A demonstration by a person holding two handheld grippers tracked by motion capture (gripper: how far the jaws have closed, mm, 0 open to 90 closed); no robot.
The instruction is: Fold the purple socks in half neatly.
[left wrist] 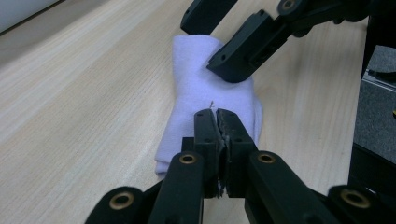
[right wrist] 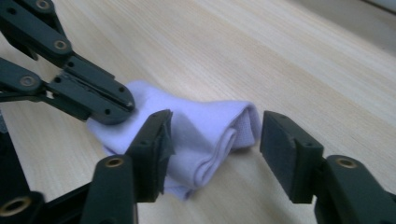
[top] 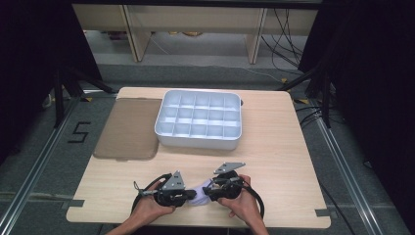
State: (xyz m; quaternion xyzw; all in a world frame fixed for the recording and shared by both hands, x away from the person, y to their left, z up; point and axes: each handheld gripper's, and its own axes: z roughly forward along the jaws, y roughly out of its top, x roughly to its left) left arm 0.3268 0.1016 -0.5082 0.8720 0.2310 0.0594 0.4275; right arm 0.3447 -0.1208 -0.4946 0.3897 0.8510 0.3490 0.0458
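A folded pale lavender cloth (top: pixel 199 192) lies on the wooden table (top: pixel 274 161) near its front edge, between my two grippers. My left gripper (top: pixel 192 196) has its jaws shut, pinching a thin layer at one end of the cloth (left wrist: pixel 196 84); a pale strip shows between the pads in the left gripper view (left wrist: pixel 215 113). My right gripper (right wrist: pixel 215 123) is open, its jaws standing either side of the cloth's (right wrist: pixel 205 130) folded end without pressing on it. In the right gripper view the left gripper (right wrist: pixel 123 105) rests on the cloth's far end.
A white tray (top: pixel 198 140) divided into several compartments stands at the back middle of the table. To its left lies a flat brown mat (top: pixel 129 129). Bare wood lies to the right of the grippers and between them and the tray.
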